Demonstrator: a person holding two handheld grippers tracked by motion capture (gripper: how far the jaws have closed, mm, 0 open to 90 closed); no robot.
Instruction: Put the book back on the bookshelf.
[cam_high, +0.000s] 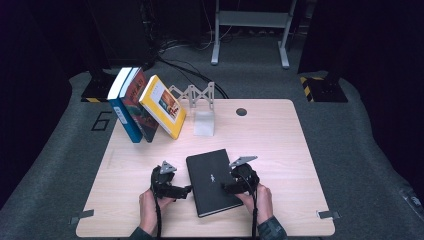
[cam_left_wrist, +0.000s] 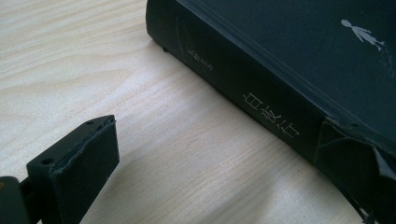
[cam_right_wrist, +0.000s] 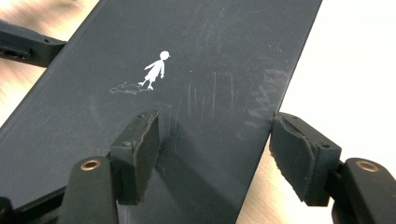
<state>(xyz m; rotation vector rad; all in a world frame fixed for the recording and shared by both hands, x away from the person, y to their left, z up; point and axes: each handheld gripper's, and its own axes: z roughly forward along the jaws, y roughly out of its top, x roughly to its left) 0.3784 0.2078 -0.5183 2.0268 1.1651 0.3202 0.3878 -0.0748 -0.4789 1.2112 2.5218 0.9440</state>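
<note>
Two claws sat at the flat black book (cam_high: 212, 181). The right claw (cam_high: 233, 187) had its jaws apart over the book's right edge, squeezing nothing. The left claw (cam_high: 184, 191) was spread wide at the spine, one pad touching it. The book lay on the pale wooden table (cam_high: 280, 140), long side pointing away toward three leaning books (cam_high: 147, 105). Its near corner was cut off in the left gripper view.

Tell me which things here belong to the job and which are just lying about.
In the job: black book, left tongs, right tongs.
Lying about: three leaning books, grey folding rack, white block.
</note>
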